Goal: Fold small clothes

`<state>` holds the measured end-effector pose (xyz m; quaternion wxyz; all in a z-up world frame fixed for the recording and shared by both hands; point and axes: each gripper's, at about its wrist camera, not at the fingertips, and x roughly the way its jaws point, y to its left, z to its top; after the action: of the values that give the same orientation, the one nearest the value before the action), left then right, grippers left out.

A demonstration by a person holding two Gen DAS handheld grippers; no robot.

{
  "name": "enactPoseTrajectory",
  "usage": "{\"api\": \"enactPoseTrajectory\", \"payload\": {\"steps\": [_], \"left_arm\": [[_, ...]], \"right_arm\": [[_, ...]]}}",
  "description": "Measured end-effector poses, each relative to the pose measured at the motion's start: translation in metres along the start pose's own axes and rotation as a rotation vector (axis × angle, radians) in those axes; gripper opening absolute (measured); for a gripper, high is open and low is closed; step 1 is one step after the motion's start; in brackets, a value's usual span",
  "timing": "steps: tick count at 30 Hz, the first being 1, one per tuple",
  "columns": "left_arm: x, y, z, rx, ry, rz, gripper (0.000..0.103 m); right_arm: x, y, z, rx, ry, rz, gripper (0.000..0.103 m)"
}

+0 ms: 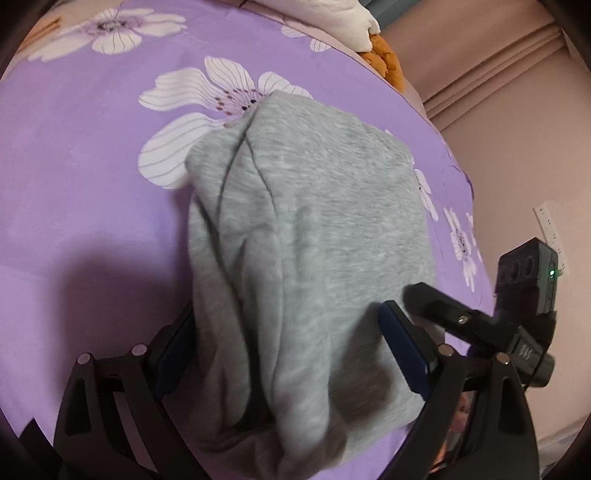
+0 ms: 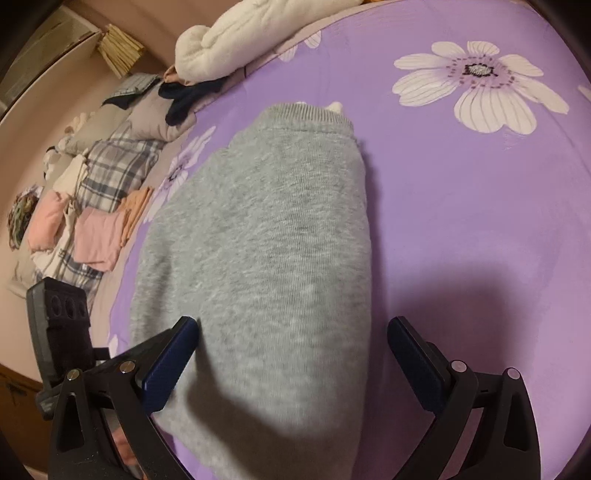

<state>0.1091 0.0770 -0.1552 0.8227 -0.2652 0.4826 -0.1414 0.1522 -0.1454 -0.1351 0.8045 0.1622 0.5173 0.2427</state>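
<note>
Hidden or cut off: the near end of the grey garment [image 1: 303, 258] runs under both grippers and out of the bottom of each view, so its hem there can't be made out. It is bunched into thick folds, and I can't tell how many layers there are or what kind of garment it is.
Garment's place: it lies folded on the purple flowered bedsheet [image 1: 92, 184], ribbed band [image 2: 306, 112] at the far end, a sliver of white just showing behind that band.
Left gripper [image 1: 288, 354]: jaws stand wide, blue pads either side of the grey cloth. The left pad is half hidden behind the fabric's edge, so I can't say for certain it's clear, but nothing looks pinched.
Right gripper [image 2: 291, 362]: spread wide too; its left pad sits at the garment's edge, the right pad over bare sheet, gripping nothing.
Bed's far side: a white quilt [image 2: 236, 33] is heaped at the edge, partly cropped.
Beside the bed: folded pink clothes [image 2: 98, 236] and a plaid piece [image 2: 114, 170] sit in a loose pile; what's underneath them is unclear.
</note>
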Motion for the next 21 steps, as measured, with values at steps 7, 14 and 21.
{"api": "enactPoseTrajectory", "payload": {"steps": [7,14,21], "left_arm": [[0.007,-0.003,0.008,0.003,0.018,-0.029,0.089],[0.01,-0.002,0.009,-0.043,0.012,-0.061,0.056],[-0.002,-0.02,0.003,-0.013,-0.035,-0.004,0.03]], "right_arm": [[0.008,0.003,0.006,-0.004,0.016,0.021,0.101],[0.013,0.003,0.01,-0.005,0.02,0.02,0.082],[0.003,0.005,0.008,-0.007,-0.013,0.018,0.059]]}}
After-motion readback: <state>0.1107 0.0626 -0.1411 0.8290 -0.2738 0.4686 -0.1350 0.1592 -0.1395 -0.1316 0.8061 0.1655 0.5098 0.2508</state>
